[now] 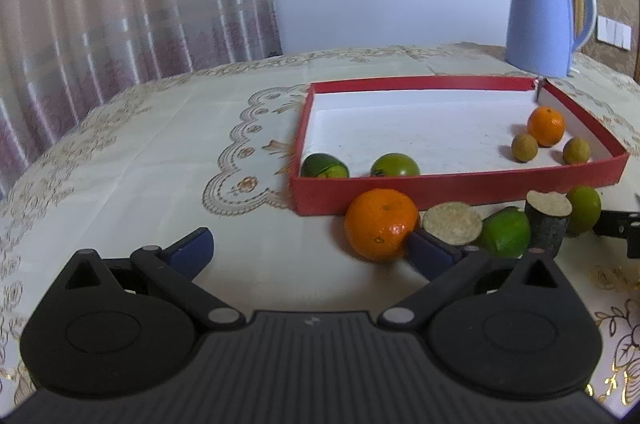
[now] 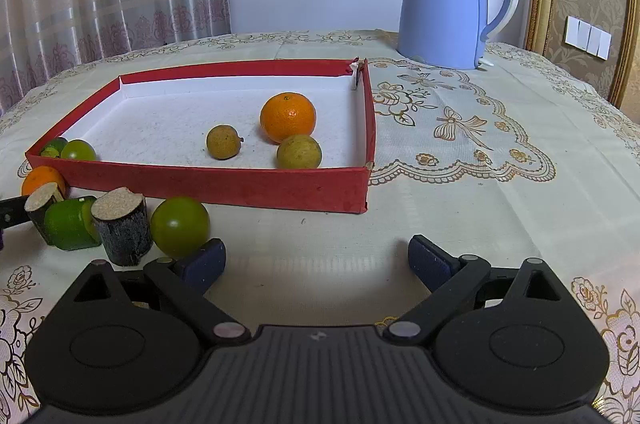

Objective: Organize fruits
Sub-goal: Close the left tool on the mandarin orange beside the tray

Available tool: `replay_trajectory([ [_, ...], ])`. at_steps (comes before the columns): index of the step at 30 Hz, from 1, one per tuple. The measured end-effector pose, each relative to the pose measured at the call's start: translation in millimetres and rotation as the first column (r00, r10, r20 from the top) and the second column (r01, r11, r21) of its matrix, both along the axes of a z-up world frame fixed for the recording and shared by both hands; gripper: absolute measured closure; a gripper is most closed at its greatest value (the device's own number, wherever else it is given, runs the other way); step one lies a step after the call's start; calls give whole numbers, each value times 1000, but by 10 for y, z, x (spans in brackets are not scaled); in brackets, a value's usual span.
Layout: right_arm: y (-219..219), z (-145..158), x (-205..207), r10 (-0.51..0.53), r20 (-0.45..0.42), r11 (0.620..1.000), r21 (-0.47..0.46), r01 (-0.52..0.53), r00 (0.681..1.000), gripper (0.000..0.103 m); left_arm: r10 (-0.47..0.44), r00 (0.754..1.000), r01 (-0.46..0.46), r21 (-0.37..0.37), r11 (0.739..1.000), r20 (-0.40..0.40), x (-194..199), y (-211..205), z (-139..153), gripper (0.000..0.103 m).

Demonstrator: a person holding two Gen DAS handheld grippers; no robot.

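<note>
Red tray [image 1: 452,190] wall half-hides two green fruits [image 1: 394,165] | both tongs empty

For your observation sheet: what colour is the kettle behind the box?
Light blue kettle with a white handle, clearest in the right wrist view.

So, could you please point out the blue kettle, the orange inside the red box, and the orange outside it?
Blue kettle [image 2: 440,0]: right wrist view, middle of its body.
Orange inside the box [image 2: 287,117]: right wrist view, its front.
Orange outside the box [image 1: 380,224]: left wrist view, its front.

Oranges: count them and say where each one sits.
2. One orange lies inside the red box, near its right wall. The other orange rests on the tablecloth against the box's front wall. None seems hidden.
</note>
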State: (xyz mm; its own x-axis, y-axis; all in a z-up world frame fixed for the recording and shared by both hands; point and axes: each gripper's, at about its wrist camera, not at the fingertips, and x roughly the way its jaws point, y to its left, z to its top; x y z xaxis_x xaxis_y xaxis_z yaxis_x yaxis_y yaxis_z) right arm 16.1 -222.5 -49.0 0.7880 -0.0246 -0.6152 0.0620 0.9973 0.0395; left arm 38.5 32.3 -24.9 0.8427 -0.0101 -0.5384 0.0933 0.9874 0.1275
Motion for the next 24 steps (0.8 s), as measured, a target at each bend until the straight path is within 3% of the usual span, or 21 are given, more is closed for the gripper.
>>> replay_trajectory([
  [4,2,-1,1,0,0,1000,0,0,1000,5,-66,997,66,-4,998,-26,107,-39,-46,0],
  [7,1,-1,2,0,0,1000,0,0,1000,5,-76,995,74,-52,996,-57,202,-40,-77,0],
  [11,1,-1,1,0,0,1000,0,0,1000,5,-126,990,118,-109,987,-70,213,-19,-74,22],
  [13,1,-1,2,0,0,1000,0,0,1000,4,-139,989,134,-96,986,-56,173,-36,-81,25],
  [19,1,-2,2,0,0,1000,0,0,1000,4,-173,984,168,-85,982,-50,96,-86,-122,56],
  [24,0,-2,3,0,0,1000,0,0,1000,4,-170,984,165,-92,982,-50,102,-77,-125,60],
])
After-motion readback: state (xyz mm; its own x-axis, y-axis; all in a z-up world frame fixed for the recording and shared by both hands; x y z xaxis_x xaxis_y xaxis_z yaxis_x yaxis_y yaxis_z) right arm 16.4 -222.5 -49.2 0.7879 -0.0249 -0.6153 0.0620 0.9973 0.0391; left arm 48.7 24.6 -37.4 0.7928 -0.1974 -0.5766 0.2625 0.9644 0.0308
